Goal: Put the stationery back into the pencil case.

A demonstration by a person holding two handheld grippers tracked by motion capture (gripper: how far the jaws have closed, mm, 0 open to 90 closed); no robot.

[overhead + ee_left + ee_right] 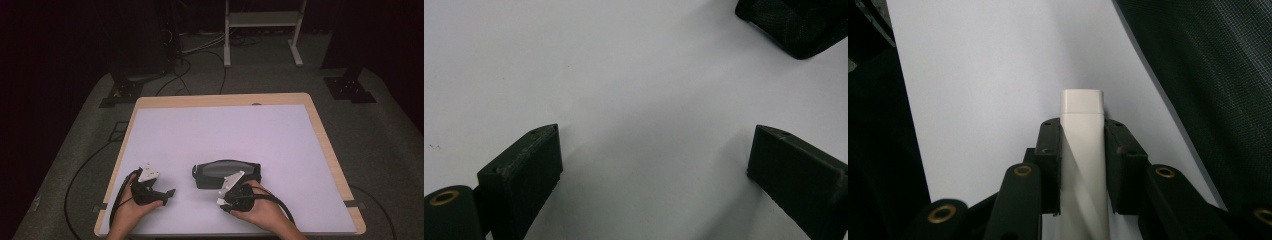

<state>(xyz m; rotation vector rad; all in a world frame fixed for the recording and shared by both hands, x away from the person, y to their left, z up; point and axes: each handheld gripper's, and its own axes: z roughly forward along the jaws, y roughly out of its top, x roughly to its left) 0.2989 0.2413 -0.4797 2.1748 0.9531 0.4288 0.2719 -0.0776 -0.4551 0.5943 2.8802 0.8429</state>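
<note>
A black mesh-covered case [227,174] with a grey top lies on the white table top [220,130], near the front middle. My right gripper [226,204] rests just in front of the case, shut on a small white rectangular block [220,201]. In the right gripper view the block [1082,115] sticks out between the jaws of the right gripper [1082,125], with the case's mesh [1208,75] close on the right. My left gripper [170,192] lies at the front left, open and empty. In its own view the left gripper [656,130] has its jaws wide apart over bare table, and a corner of the case [794,25] shows at top right.
The table has a wooden rim [327,150]. Cables [85,170] trail over the grey floor to the left and behind. A white metal stand [262,30] and dark equipment bases [350,87] stand beyond the far edge.
</note>
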